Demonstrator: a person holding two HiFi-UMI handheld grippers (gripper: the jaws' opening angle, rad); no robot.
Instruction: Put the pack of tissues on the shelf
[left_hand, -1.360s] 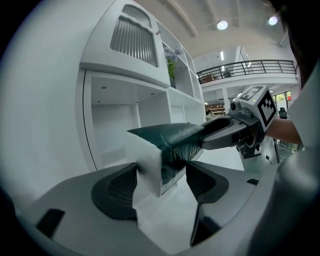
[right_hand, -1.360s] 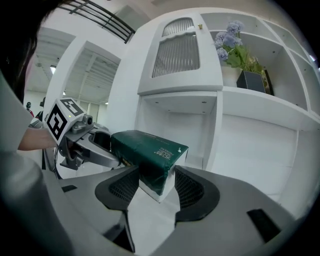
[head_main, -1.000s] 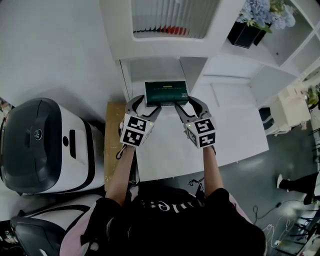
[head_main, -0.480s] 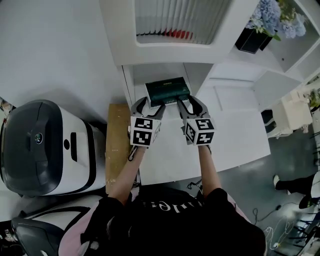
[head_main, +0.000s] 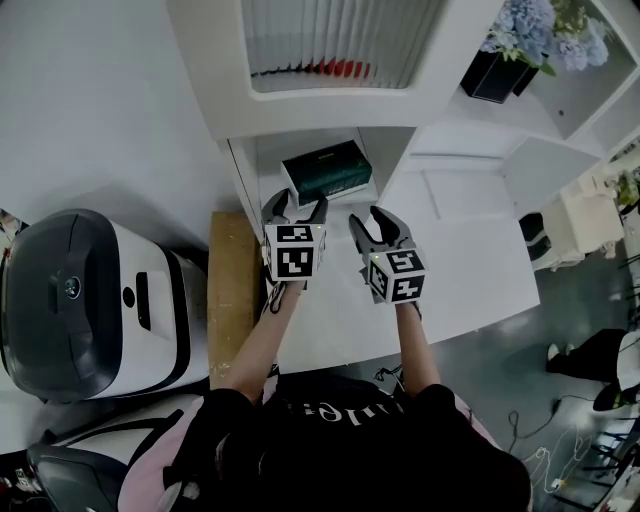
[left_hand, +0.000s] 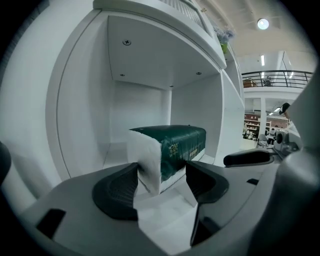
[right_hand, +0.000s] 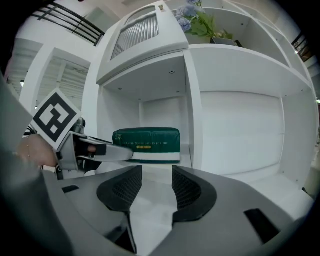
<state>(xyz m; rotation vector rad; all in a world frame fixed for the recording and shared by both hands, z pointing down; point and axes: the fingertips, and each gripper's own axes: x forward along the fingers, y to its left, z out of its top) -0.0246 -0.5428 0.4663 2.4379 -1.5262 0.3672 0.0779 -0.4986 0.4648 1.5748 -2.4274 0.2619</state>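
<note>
Head view shows the pack of tissues (head_main: 325, 168) lying flat inside the lower open compartment of the shelf (head_main: 243, 172), at about 12 o'clock from both claws and touching neither. Judged from that, the placing itself looks done: the pack rests on the compartment floor, its long side across the opening. What seems left is only to take the claws clear.

The left gripper (head_main: 296, 205) hovers at roughly 7 o'clock of the pack, just outside the compartment's mouth. In the left gripper view its jaws stand wide apart; the pack's white end shows beyond the tips, and the pads do not press on it.

The right gripper (head_main: 367, 222) sits at about 5 o'clock of the pack, a little farther off. Its jaws are moderately apart with nothing between them, only bare white surface below
</note>
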